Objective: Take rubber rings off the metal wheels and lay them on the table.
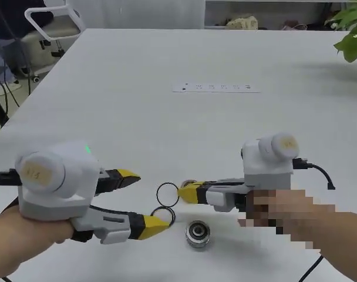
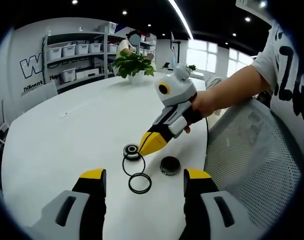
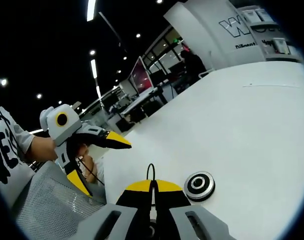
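My right gripper [image 1: 183, 192] is shut on a thin black rubber ring [image 1: 167, 194], which sticks out from its yellow tips just above the table. In the right gripper view the ring [image 3: 151, 172] rises as a narrow loop from the closed jaws. A second ring [image 1: 165, 214] lies flat on the table, partly under the lower finger of my open left gripper [image 1: 144, 198]. One metal wheel [image 1: 197, 233] stands near the front edge. Another wheel [image 2: 131, 150] sits just behind the right gripper's tip [image 2: 148, 145]. Between the left gripper's fingers [image 2: 92, 176] lies the loose ring [image 2: 140, 183].
The white table [image 1: 167, 117] stretches far ahead, with a flat power strip [image 1: 216, 88] in its middle. A plant [image 1: 352, 35] stands at the back right, and a chair [image 1: 49, 23] at the back left. A cable [image 1: 322, 171] trails from the right gripper.
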`<state>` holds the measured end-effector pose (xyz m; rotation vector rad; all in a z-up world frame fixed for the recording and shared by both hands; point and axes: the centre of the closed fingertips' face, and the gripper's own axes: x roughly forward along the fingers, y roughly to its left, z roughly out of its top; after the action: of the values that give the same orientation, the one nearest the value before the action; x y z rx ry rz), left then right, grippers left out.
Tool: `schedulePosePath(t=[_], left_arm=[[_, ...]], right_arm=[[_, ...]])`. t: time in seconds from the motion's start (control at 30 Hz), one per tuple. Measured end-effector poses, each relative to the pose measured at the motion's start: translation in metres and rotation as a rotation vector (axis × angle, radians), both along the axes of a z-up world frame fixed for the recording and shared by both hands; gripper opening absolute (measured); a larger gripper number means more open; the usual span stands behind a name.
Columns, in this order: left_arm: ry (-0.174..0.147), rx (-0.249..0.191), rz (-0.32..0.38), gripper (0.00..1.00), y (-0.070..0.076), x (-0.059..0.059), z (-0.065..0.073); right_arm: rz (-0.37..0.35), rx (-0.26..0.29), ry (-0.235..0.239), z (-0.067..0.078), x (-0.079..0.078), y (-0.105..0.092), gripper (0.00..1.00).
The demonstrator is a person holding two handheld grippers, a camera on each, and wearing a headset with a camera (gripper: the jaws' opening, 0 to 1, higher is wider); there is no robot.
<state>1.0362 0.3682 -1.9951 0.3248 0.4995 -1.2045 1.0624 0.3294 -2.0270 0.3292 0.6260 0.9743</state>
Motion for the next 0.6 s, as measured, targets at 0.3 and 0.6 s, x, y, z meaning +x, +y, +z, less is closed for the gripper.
schedulePosePath(t=[0.3,0.6], left_arm=[[0.003,-0.008,0.026,0.62,0.010,0.000,0.001],[0.015,-0.013,0.048,0.63,0.015,-0.002,0.001]], right_arm=[[0.038,-0.013,0.021,-0.008,-0.010,0.010,0.00],[0.066,-0.023,0.044,-0.016,-0.017,0.017,0.00]])
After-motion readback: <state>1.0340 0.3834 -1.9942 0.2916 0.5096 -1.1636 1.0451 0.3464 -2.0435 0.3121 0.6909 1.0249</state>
